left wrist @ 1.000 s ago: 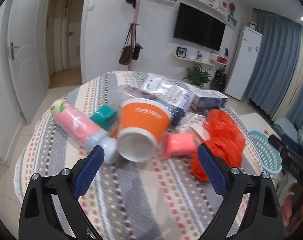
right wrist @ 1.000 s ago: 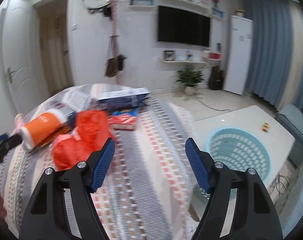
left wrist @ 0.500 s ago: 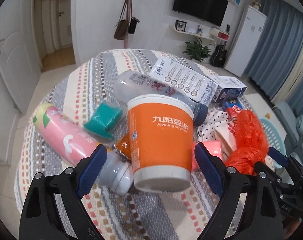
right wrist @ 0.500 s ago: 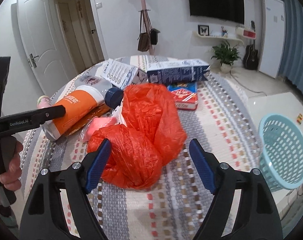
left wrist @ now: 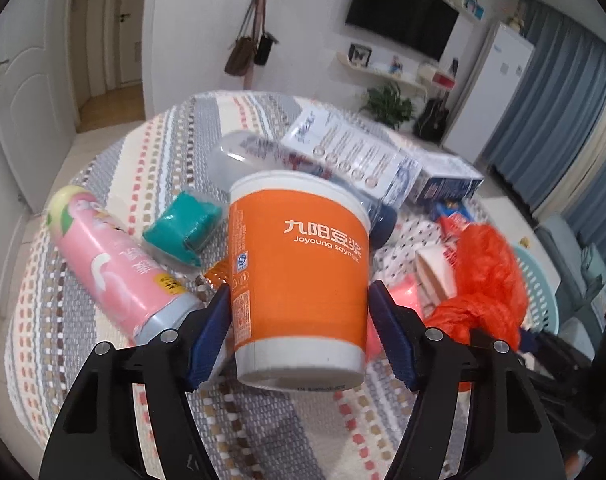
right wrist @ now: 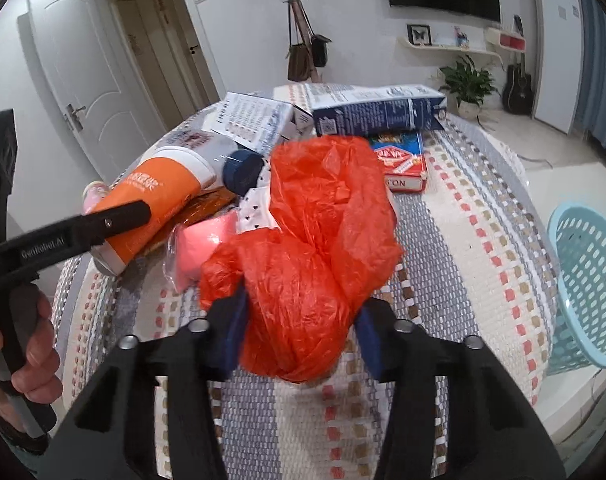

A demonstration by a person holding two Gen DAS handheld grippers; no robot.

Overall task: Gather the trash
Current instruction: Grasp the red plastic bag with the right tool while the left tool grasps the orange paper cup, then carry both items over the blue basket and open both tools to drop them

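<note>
Closing left hand-held gripper (left wrist: 299, 344) around orange cup (left wrist: 299, 276), pads touching.

a second ago the left claw (left wrist: 299, 340) stood wide in front of the orange cup (left wrist: 299, 272), whose open mouth faced the camera at mid frame; now the cup fills the centre with its base nearest, and the claw is closing with both blue pads against its sides. the right claw (right wrist: 299, 332) faced bare tabletop (right wrist: 463, 240), the red plastic bag (right wrist: 311, 264) at left; now it is closing around the bag at lower centre.
</note>
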